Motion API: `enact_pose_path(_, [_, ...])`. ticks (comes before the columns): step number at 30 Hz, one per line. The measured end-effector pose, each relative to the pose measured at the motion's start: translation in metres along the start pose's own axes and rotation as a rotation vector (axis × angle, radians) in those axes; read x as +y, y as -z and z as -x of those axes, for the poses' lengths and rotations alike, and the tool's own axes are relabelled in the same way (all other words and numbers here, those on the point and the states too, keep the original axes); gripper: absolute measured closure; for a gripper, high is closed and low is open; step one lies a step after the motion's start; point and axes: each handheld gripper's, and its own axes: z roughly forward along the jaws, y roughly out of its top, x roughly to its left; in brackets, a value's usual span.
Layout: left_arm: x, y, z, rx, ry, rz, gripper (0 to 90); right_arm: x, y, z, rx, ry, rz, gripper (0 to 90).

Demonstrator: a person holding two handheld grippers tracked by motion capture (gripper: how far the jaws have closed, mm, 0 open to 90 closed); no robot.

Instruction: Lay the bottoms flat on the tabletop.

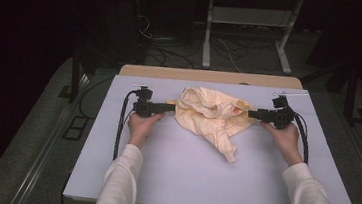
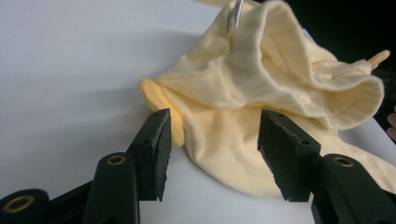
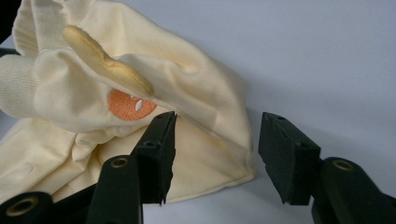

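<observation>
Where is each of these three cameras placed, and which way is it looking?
High view: above the person's side, looking forward and down on the table; both forearms, the left gripper and right gripper show.
Left gripper view: rides that gripper, facing the yellow garment between its open jaws.
Right gripper view: rides that gripper, facing the garment's other edge.
All views share the garment.
</observation>
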Motion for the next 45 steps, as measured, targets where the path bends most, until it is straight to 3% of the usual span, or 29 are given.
enact_pose_path(8, [-0.011,-0.017,0.001,-0.008,0.034,-0.043,44.4,-0.006,-0.008,0.005,0.002,-0.027,-0.001,43.3])
enact_pose_path(11, [-0.012,-0.024,0.003,0.006,0.040,-0.039,44.3,-0.008,-0.012,0.005,0.008,-0.031,-0.006,45.0])
enact_pose_path(15, [-0.014,-0.032,0.003,0.013,0.053,-0.012,45.1,-0.009,-0.017,0.006,-0.026,-0.024,-0.013,50.9])
enact_pose_path(18, [-0.015,-0.038,0.007,0.032,0.053,-0.002,51.7,-0.010,-0.022,0.009,-0.022,-0.043,-0.010,60.8])
enact_pose_path(23, [-0.013,-0.046,0.009,0.057,0.053,-0.013,70.9,-0.010,-0.024,0.007,0.000,-0.045,-0.008,80.3])
enact_pose_path(26, [-0.013,-0.048,0.012,0.070,0.038,-0.012,82.4,-0.010,-0.024,0.007,0.003,-0.044,-0.020,83.4])
enact_pose_path(29, [-0.010,-0.043,0.012,0.050,0.042,-0.026,85.5,-0.009,-0.021,0.009,0.027,-0.061,-0.035,84.5])
enact_pose_path(34, [0.000,-0.021,0.012,-0.002,0.055,-0.045,86.0,-0.001,-0.007,0.013,0.106,-0.118,-0.067,85.0])
enact_pose_path(45, [0.018,0.029,0.033,-0.042,-0.026,-0.124,86.6,0.007,0.020,-0.004,0.203,-0.117,-0.151,85.0])
